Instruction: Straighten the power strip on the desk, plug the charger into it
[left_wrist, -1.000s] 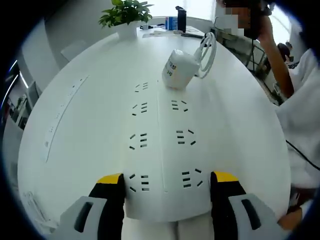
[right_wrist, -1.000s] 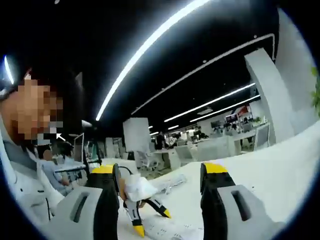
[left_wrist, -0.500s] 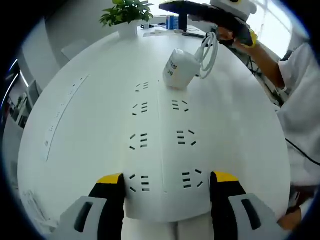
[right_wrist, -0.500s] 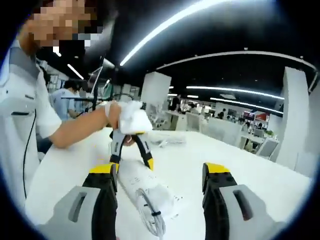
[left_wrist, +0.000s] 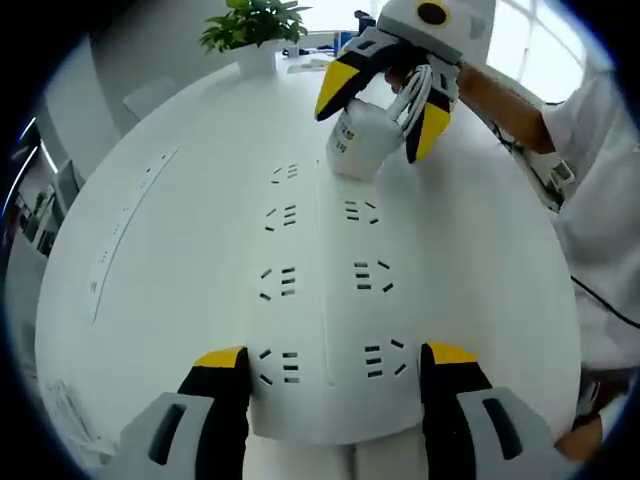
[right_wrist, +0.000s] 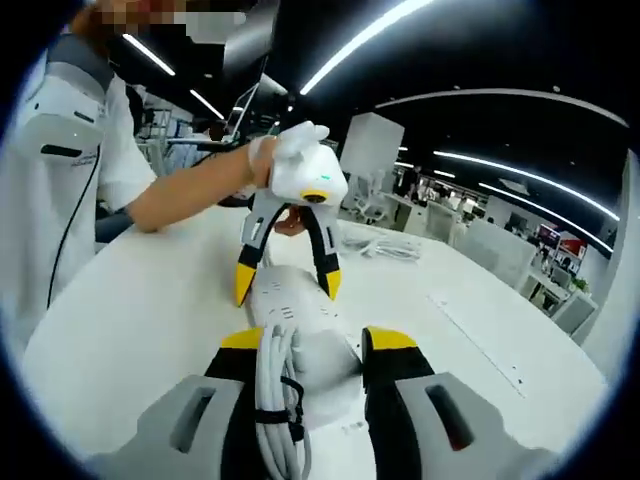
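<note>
**Right gripper closes around the charger while the left holds the power strip**

The white desk (left_wrist: 130, 240) fills the left gripper view, round-edged and broad. On it lies the white power strip (left_wrist: 325, 290), long and flat, with two rows of sockets running away from the camera. Its near end sits between the jaws of the left gripper (left_wrist: 335, 385), which stand narrow against its two sides and hold it.

At the far end of the strip rests the white charger (left_wrist: 358, 140), lying on its side on the strip, with its coiled white cable (left_wrist: 415, 100) bundled next to it. The right gripper (left_wrist: 375, 110) reaches in from above, its yellow-tipped jaws on either side of the charger and cable. In the right gripper view the jaws are drawn narrow around the charger (right_wrist: 325, 360) and cable (right_wrist: 275, 390), gripping them.

A potted plant (left_wrist: 250, 25) stands at the desk's far edge.
</note>
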